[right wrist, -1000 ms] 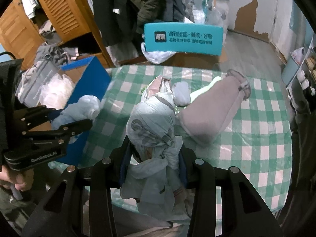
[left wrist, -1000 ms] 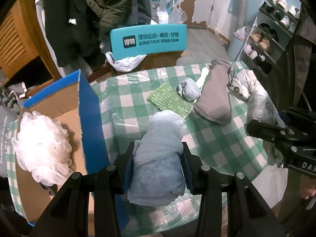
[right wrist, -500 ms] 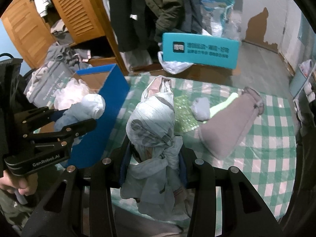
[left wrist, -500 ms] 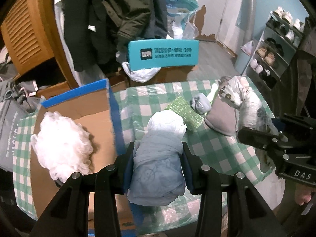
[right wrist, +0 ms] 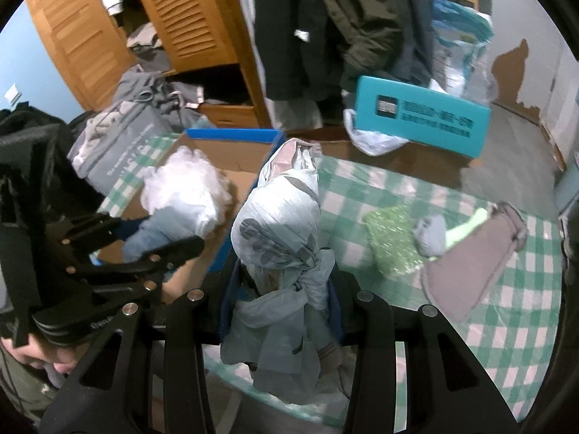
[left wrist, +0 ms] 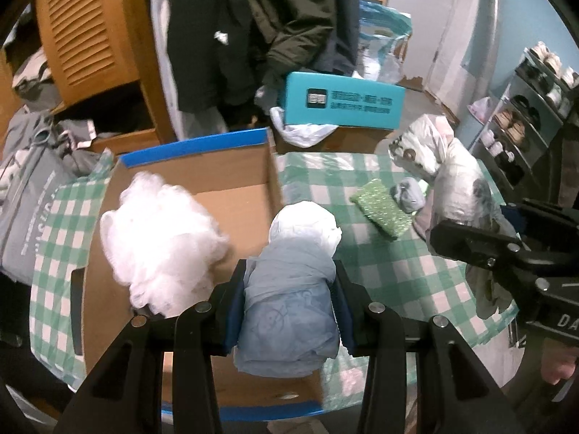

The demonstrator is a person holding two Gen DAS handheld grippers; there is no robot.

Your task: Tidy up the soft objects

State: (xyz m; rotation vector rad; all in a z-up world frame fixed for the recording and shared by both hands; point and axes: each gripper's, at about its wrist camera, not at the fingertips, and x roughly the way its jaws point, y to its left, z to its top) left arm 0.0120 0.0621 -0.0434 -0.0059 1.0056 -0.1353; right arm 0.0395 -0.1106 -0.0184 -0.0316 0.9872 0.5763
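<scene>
My left gripper is shut on a rolled pale blue cloth bundle, held over the right part of the blue-rimmed cardboard box. A white mesh pouf lies inside the box. My right gripper is shut on a knotted grey patterned cloth bundle, held above the checked table by the box's right wall. The right gripper also shows in the left wrist view with its bundle. The left gripper also shows in the right wrist view.
On the green checked tablecloth lie a green sparkly cloth, a small grey sock ball, a pale green item and a grey slipper. A teal box stands behind the table. A grey bag lies left of the box.
Both grippers have moved left with their bundles. The left bundle went from over the tablecloth to over the box. The right bundle has come up to the box's right wall.
</scene>
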